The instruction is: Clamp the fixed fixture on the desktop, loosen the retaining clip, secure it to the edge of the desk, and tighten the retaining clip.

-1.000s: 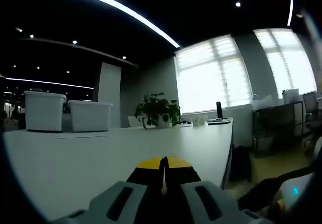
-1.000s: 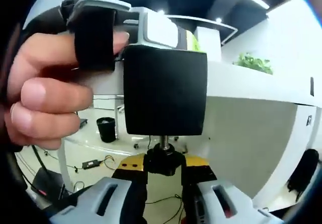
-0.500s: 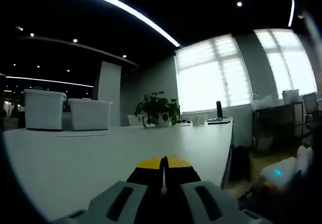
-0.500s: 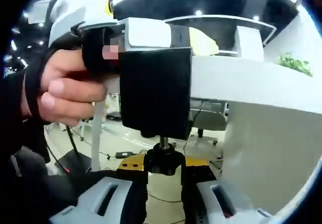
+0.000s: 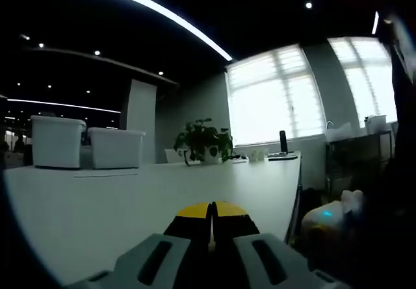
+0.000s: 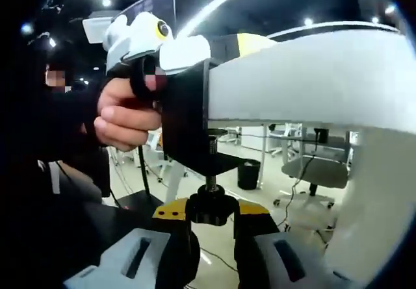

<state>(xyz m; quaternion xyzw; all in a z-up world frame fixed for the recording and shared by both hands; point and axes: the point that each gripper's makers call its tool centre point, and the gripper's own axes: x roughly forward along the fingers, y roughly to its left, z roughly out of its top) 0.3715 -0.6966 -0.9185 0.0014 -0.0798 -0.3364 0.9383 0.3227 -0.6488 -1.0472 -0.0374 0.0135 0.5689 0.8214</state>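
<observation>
The black fixture (image 6: 185, 130) is a rigid C-shaped clamp body seated over the edge of the white desk (image 6: 305, 81). Its upper arm lies on the desktop and its lower arm sits below the slab. A threaded screw (image 6: 211, 147) runs up through the lower arm toward the underside of the desk. The black retaining knob (image 6: 212, 208) sits at the bottom end of that screw.

Handling: the body appears to be hard plastic or metal and should not flex. It is probably light enough to shift on the edge until the screw bears on the slab. The smooth black faces offer little purchase. Take hold at the knob for turning, and at the upper arm for steadying.

In the right gripper view, the right gripper (image 6: 213, 219) has its 2 yellow-tipped jaws closed in on either side of the knob, pinching it. Whether the screw pad already touches the underside cannot be read from this angle.

The left gripper (image 6: 195, 49), held in a person's hand (image 6: 127, 117), bears on the top of the fixture at the desk edge. In the left gripper view its jaws are pressed together over the desktop (image 5: 130, 198).

Farther along the desk stand 2 white bins (image 5: 84, 145) and a potted plant (image 5: 203, 141).
</observation>
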